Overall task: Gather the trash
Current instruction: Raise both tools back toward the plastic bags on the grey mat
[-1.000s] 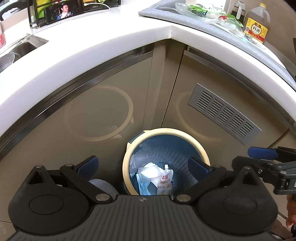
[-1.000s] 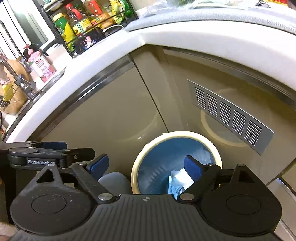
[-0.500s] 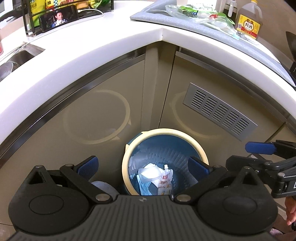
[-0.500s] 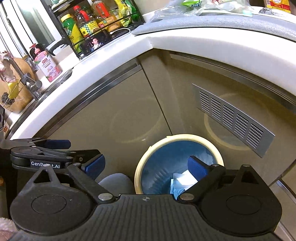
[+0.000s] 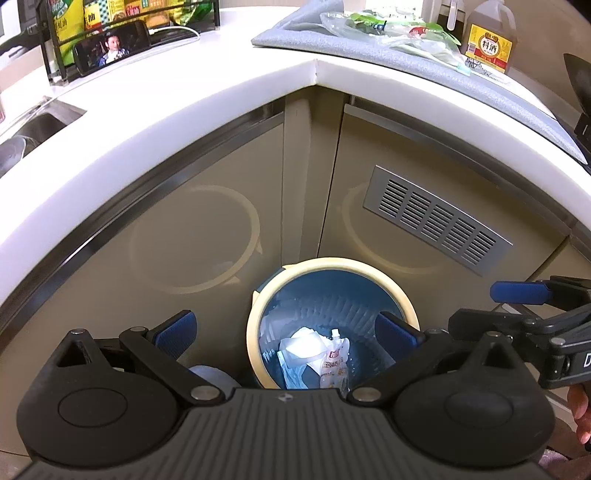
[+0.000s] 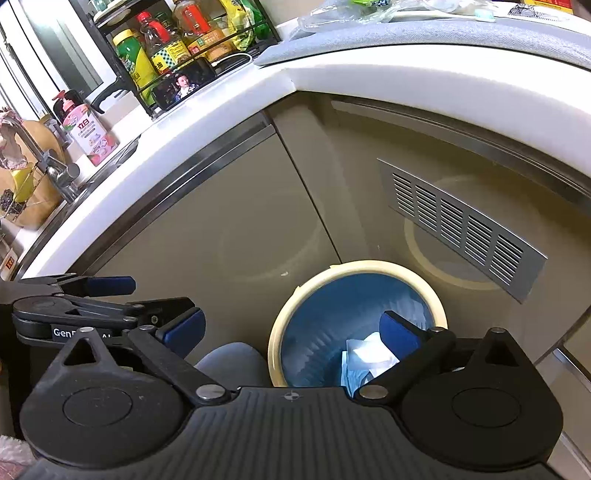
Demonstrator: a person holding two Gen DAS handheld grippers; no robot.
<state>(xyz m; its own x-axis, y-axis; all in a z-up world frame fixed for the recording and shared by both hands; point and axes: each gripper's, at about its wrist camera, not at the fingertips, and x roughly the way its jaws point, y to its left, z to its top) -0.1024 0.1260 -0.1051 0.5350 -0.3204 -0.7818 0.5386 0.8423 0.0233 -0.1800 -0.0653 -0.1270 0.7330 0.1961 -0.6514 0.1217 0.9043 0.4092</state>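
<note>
A blue bin with a cream rim (image 5: 332, 264) stands on the floor in the cabinet corner. In it lie a white spouted pouch (image 5: 334, 360) and crumpled white and blue wrappers (image 6: 369, 350). My left gripper (image 5: 284, 325) hangs open above the bin with nothing between its blue pads. My right gripper (image 6: 291, 325) hovers over the same bin (image 6: 369, 266); its jaws are opening and nothing is between them. Clear plastic bags and packets (image 5: 388, 29) lie on a grey mat on the counter.
Beige cabinet doors and a metal vent grille (image 5: 436, 221) close in behind the bin. The white counter (image 5: 184, 103) carries a phone (image 5: 110, 48), a bottle rack (image 6: 177, 44) and a brown bottle (image 5: 487, 40). A sink (image 5: 29, 129) lies at the left. A knee in jeans (image 6: 232, 358) is beside the bin.
The right gripper's fingers have spread a little wider. Both views have tipped slightly, showing more of the counter. The trash in the bin lies as before.
</note>
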